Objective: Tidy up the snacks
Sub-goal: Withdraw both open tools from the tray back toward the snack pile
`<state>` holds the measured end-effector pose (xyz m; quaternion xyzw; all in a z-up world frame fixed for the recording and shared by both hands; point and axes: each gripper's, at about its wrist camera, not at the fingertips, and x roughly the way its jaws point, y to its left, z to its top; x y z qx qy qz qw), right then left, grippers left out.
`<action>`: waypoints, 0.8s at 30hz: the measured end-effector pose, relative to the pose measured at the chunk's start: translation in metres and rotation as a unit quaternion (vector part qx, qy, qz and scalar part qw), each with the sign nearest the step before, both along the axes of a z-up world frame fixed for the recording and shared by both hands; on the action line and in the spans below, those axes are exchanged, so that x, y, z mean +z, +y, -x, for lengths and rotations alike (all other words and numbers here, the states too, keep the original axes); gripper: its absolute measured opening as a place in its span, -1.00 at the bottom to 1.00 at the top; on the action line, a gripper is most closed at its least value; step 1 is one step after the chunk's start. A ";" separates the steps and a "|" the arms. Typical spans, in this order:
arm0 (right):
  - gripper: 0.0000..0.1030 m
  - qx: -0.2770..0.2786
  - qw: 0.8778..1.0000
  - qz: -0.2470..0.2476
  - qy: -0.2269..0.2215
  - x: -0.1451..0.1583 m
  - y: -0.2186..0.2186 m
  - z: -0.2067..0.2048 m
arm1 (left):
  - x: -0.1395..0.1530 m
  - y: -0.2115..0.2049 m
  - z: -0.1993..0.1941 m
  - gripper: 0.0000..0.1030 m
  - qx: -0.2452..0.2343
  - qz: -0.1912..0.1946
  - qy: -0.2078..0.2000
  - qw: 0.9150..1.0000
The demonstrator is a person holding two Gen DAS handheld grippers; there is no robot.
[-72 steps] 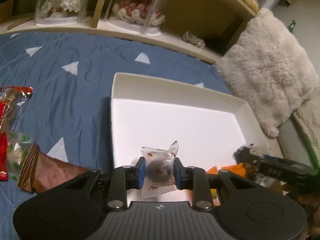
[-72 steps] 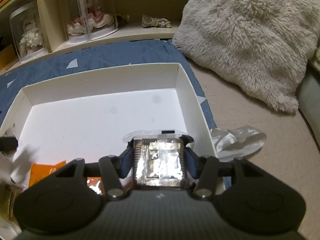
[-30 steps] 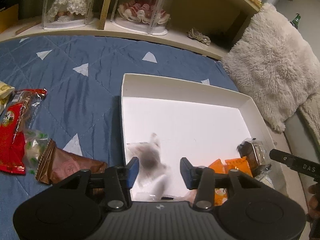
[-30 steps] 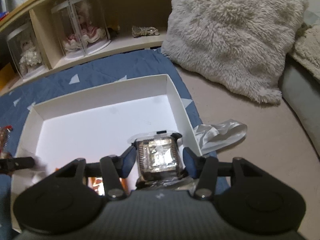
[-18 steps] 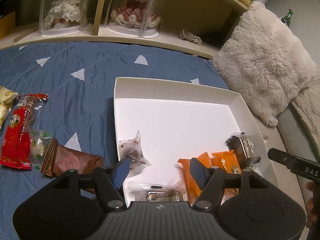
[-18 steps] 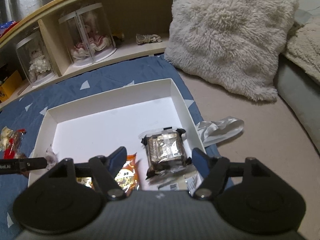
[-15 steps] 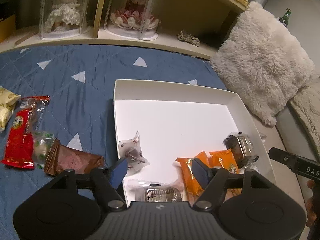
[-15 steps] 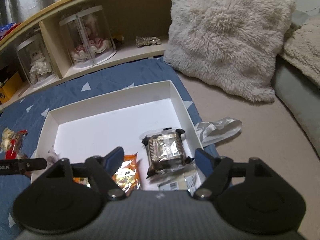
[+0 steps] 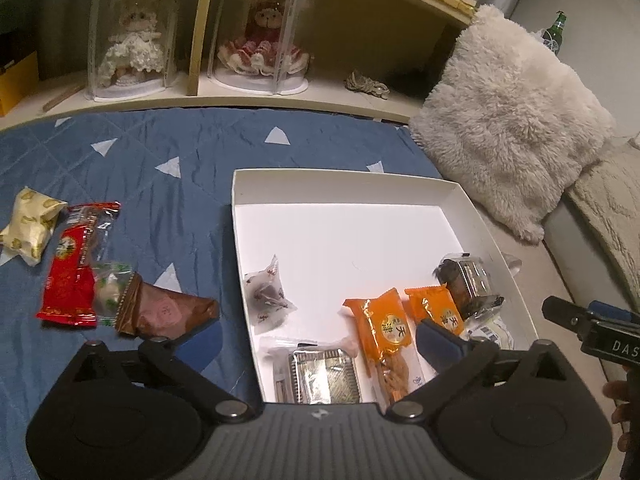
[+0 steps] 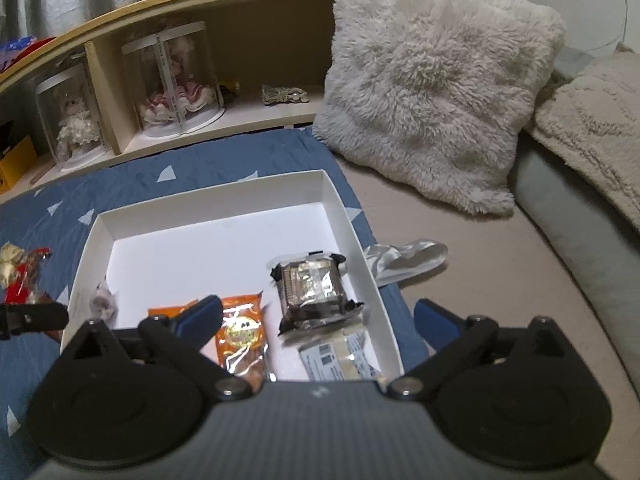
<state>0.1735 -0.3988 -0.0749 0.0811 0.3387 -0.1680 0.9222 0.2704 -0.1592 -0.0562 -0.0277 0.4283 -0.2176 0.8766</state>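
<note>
Two grippers, left gripper (image 9: 320, 340) and right gripper (image 10: 318, 318), hang over the white box (image 9: 352, 178), jaws opening wide and gripping nothing. Inside lie a clear candy packet (image 9: 266, 294), two orange packets (image 9: 384, 326) and a dark wrapped cake (image 10: 312, 286); other snacks (image 9: 72, 276) rest on the blue quilt (image 9: 168, 144).

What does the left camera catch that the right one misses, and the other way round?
Only the left view shows the brown packet and the green-and-white sweet lying on the blue quilt, plus a foil tray snack at the white box's near edge.

Only the right view shows the crumpled silver wrapper outside the box and the folded beige blanket.

Both show the box, the orange packets, the dark wrapped cake, the fluffy pillow and the dolls on the shelf.
</note>
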 end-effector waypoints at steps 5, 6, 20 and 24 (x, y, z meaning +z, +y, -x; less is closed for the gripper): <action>0.99 0.004 1.000 0.006 -0.009 0.007 0.008 0.008 | 0.003 0.008 0.009 1.00 -0.002 -0.012 -0.008 1.000; 0.99 0.005 1.000 0.006 -0.010 0.008 0.010 0.010 | 0.004 0.010 0.011 1.00 -0.001 -0.014 -0.008 1.000; 0.99 0.037 0.999 0.009 -0.028 0.019 0.046 0.021 | 0.021 0.059 0.034 1.00 0.026 -0.024 -0.032 0.999; 0.99 0.057 0.998 0.005 -0.031 0.018 0.063 0.016 | 0.024 0.090 0.035 1.00 0.053 -0.023 -0.034 0.998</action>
